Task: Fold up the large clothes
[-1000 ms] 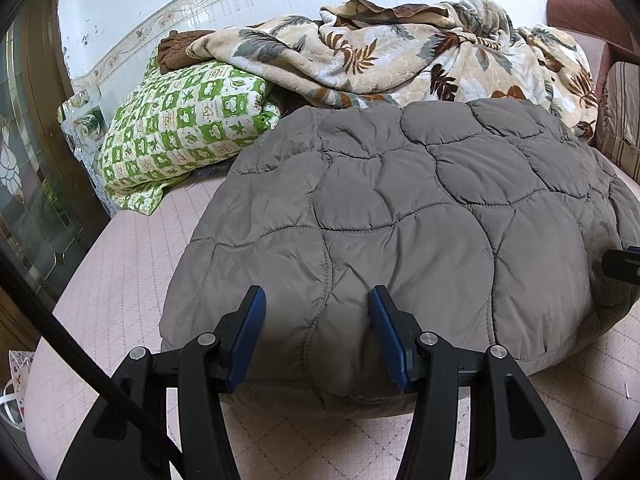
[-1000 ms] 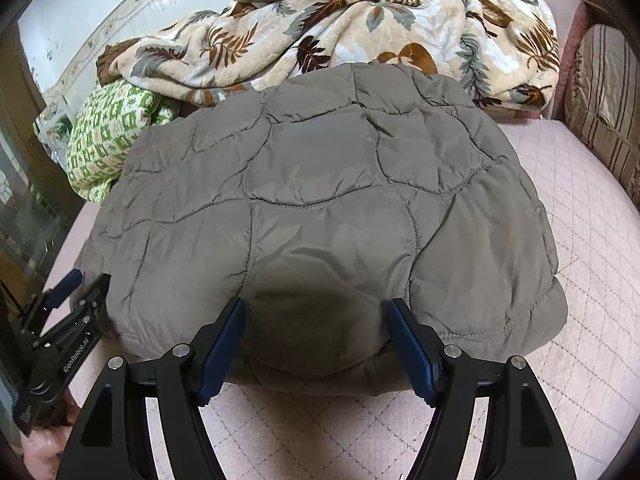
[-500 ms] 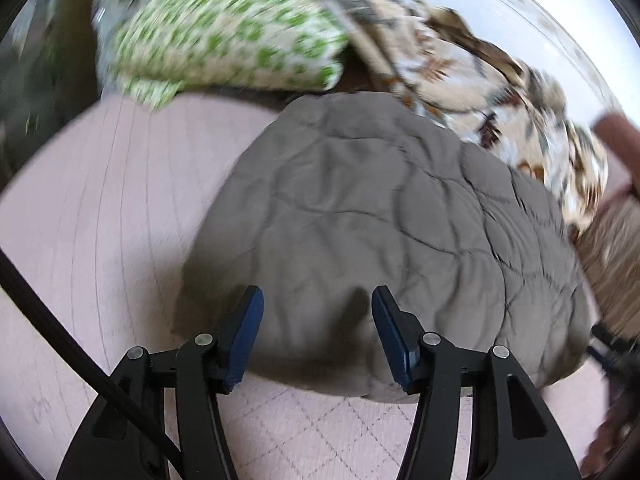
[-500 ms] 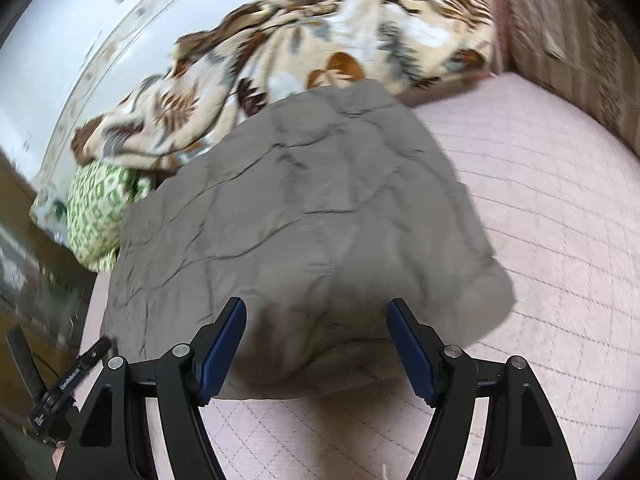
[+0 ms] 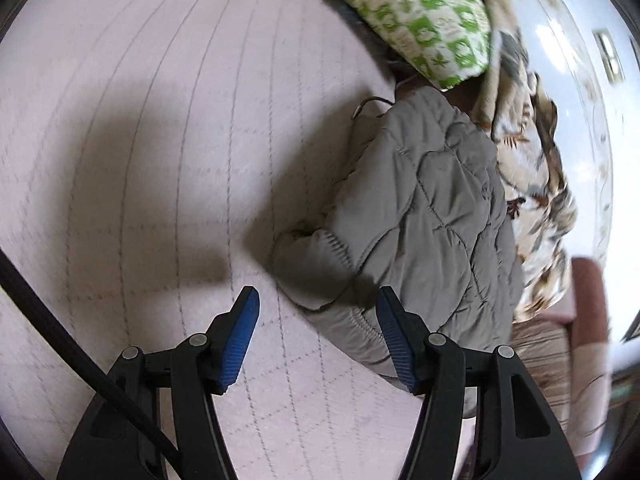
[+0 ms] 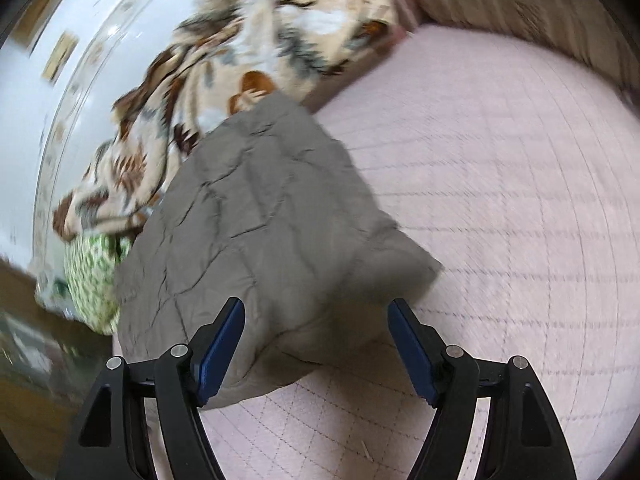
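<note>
A grey quilted jacket [image 5: 432, 216] lies folded in a thick bundle on the pink quilted bed cover [image 5: 160, 160]. In the left wrist view it sits to the right, with a cuffed sleeve end near my fingers. My left gripper [image 5: 316, 312] is open and empty, just short of the jacket's near left corner. In the right wrist view the jacket [image 6: 260, 240] fills the middle left. My right gripper [image 6: 316, 320] is open and empty, its jaws either side of the jacket's near right corner, above the cover [image 6: 520, 200].
A green and white patterned pillow [image 5: 420, 20] and a leaf-print blanket [image 5: 532, 176] lie past the jacket by the white wall. The blanket [image 6: 240, 60] and pillow [image 6: 92, 276] also show in the right wrist view. A striped brown cushion [image 5: 540, 360] is at the right.
Both grippers have pulled back from the jacket and swung outward, the left to the left and the right to the right. Both stay open. The jacket has not moved.
</note>
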`<state>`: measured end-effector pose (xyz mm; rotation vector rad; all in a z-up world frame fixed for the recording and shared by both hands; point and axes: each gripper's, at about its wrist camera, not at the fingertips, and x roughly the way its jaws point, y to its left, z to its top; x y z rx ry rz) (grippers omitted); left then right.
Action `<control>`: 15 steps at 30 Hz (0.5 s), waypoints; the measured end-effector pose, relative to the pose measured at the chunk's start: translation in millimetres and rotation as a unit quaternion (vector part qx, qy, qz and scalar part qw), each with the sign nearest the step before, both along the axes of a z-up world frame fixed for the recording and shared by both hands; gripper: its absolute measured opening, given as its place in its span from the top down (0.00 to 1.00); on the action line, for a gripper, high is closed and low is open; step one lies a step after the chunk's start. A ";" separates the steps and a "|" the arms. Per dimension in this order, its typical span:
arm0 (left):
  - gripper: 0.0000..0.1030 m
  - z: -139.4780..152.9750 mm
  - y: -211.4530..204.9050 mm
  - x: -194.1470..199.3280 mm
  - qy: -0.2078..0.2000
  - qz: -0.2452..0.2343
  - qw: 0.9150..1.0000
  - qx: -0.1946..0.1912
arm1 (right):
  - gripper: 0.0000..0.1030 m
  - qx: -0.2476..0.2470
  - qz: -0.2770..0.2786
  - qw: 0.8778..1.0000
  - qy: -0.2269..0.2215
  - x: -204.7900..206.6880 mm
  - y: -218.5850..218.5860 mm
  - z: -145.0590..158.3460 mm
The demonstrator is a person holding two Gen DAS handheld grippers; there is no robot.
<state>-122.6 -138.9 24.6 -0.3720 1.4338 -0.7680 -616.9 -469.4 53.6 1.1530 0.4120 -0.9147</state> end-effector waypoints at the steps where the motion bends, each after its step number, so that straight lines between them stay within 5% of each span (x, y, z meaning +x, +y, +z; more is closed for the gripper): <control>1: 0.42 -1.2 -1.0 -0.3 0.004 0.002 1.000 0.000 | 0.22 0.014 -0.015 1.000 -0.018 -7.5 -1.1 -5.6; 9: 0.37 -0.9 -21.3 -7.0 -0.009 0.006 1.000 -0.016 | 0.17 0.066 -0.070 0.987 -0.129 -34.8 -5.9 -36.1; 15: 0.32 -5.7 -35.4 -4.5 -0.018 0.015 1.000 -0.015 | 0.16 0.090 -0.097 0.977 -0.165 -43.0 -14.5 -60.1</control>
